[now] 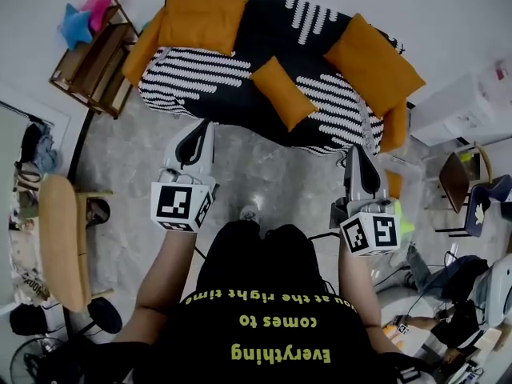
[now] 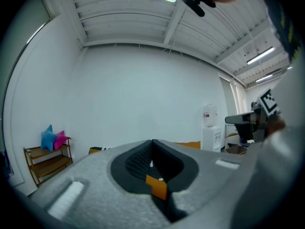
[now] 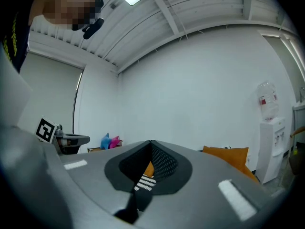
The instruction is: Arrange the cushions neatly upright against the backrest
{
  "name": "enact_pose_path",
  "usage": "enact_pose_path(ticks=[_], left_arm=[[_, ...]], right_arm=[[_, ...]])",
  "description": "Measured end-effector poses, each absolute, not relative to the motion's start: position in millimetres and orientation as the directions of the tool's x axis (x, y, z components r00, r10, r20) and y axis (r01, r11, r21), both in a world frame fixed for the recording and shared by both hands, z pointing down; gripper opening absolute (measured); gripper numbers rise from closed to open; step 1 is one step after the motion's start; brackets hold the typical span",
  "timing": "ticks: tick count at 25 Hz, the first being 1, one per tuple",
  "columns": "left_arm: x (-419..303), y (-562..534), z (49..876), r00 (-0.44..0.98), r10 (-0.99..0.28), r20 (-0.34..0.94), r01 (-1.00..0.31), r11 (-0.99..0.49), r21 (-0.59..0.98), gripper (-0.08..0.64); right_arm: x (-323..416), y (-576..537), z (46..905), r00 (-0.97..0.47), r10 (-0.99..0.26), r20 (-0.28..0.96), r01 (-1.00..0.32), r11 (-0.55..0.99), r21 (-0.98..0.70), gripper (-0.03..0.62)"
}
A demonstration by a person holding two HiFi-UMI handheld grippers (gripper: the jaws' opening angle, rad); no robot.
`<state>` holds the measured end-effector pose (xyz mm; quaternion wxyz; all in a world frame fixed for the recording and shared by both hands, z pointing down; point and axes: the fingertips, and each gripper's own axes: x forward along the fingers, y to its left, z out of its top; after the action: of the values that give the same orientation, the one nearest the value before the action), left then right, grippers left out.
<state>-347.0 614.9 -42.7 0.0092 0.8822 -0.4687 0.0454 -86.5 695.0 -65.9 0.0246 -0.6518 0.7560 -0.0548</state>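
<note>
Before the sofa (image 1: 264,34) — we are holding left gripper (image 1: 195,140) and right gripper (image 1: 358,165) closed, empty; for the flat middle cushion (image 1: 283,93), opening wide first seems wise.

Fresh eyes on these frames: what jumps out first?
Orange cushions scattered on the striped sofa: a large cushion back left, a small cushion mid-seat, a third cushion at the right end. In front, the left hand-held gripper and right hand-held gripper hover shut, empty.
</note>
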Motion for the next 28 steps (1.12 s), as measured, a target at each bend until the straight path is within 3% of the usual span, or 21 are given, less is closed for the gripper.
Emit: enact_pose_path(ticks=[9, 28], left_arm=[[-314.0, 564.6, -23.1, 0.55, -0.825, 0.129, -0.832, -0.555, -0.005, 0.0], [-201.9, 467.0, -38.1, 0.335, -0.937, 0.098, -0.942, -0.336, -0.001, 0.0]], right_arm=[[-48.8, 642.9, -46.6, -0.148, -0.985, 0.085, -0.982, 0.136, -0.128, 0.011], [83.5, 483.0, -47.7, -0.383, -0.923, 0.051, -0.916, 0.371, -0.155, 0.011]])
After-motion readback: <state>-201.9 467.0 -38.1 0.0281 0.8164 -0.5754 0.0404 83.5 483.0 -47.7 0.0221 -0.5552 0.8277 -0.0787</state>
